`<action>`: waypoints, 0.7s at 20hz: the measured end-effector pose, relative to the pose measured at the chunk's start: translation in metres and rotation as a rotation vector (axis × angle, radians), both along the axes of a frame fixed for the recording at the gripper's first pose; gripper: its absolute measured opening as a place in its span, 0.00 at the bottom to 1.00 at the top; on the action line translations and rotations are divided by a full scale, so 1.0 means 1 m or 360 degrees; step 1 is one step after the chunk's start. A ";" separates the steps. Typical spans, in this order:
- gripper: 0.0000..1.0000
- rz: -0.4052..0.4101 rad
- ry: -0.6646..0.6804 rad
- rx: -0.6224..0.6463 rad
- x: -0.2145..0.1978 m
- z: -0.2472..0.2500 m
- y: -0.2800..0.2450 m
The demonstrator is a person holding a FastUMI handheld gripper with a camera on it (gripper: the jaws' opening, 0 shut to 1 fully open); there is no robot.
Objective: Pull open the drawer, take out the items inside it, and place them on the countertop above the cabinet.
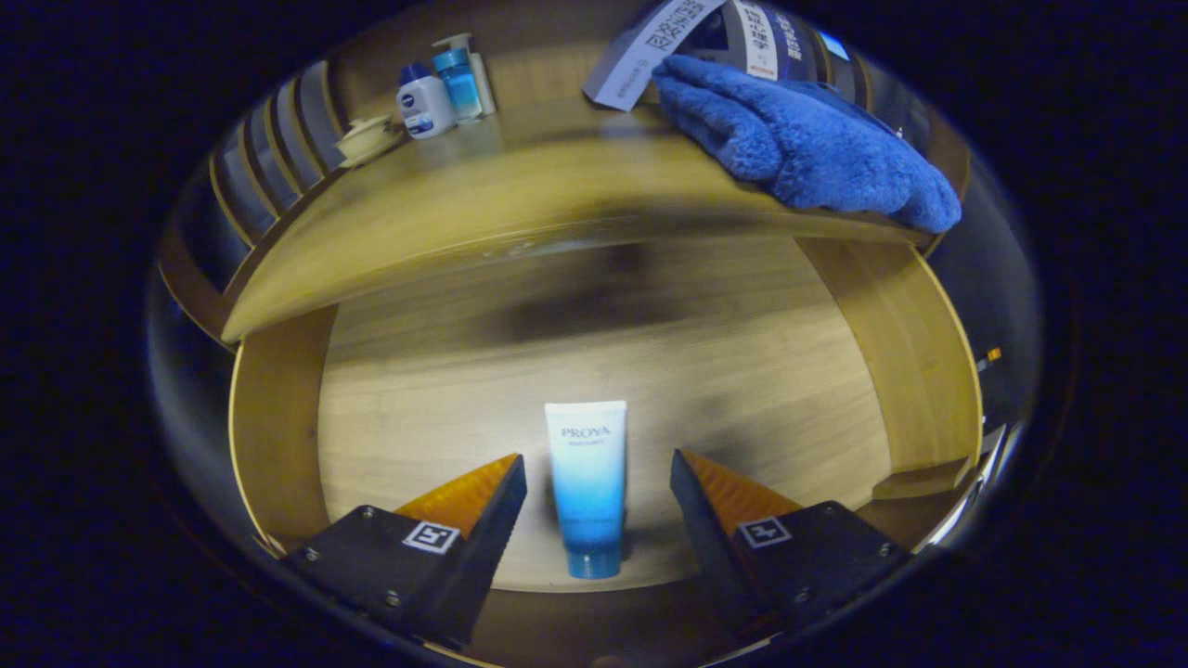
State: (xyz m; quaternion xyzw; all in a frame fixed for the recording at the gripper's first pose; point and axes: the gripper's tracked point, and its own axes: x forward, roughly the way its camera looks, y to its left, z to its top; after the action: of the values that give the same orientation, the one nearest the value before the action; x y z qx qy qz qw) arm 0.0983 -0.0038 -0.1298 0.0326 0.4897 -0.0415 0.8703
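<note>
The wooden drawer (278, 417) is pulled open below the countertop (483, 199). A white-to-blue tube (587, 487) lies on the drawer floor, cap end toward me. My gripper (599, 468) is open, with one finger on each side of the tube's lower half; neither finger touches it. A fluffy blue cloth (807, 148) lies on the countertop at the right, hanging slightly over its front edge.
On the countertop's far left stand a white bottle with a blue cap (425, 100), a blue pump bottle (459, 82) and a small cream dish (365, 139). A printed box (733, 37) lies behind the cloth. The drawer's side walls (914, 362) flank the tube.
</note>
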 end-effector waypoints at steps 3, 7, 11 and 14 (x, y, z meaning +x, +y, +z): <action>0.82 0.0014 0.0152 -0.0009 -0.007 -0.019 0.000; 0.43 0.0066 0.0105 0.0052 -0.009 -0.013 0.003; 0.43 0.0105 0.0002 0.0128 -0.021 0.013 0.013; 0.43 0.0130 -0.0099 0.0186 -0.027 0.043 0.020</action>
State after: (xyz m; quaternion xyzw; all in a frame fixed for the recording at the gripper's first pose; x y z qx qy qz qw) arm 0.0710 0.0163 -0.0869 0.0645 0.4651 0.0239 0.8826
